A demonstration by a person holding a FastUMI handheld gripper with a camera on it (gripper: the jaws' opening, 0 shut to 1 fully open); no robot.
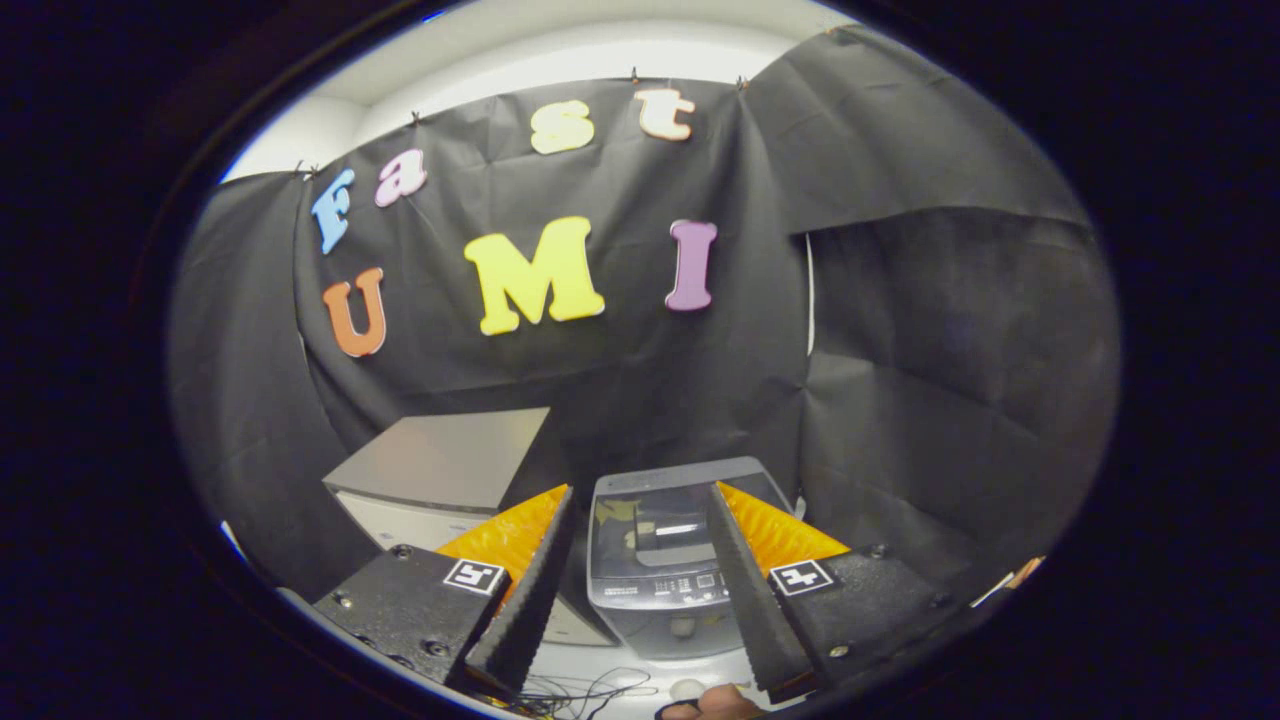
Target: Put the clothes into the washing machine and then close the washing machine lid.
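A small grey top-loading washing machine [660, 555] stands on the floor against the black cloth wall, seen between and beyond my two fingers. Its dark glass lid [655, 520] lies flat and shut on top, with a control panel along the front. My gripper [640, 500] hangs well above and in front of the machine, open, with nothing between its fingers. No clothes can be made out.
A grey and white box-like cabinet [440, 470] stands just left of the washing machine. Thin cables [590, 690] lie on the pale floor in front of the machine. Black cloth walls close in the back and the right side.
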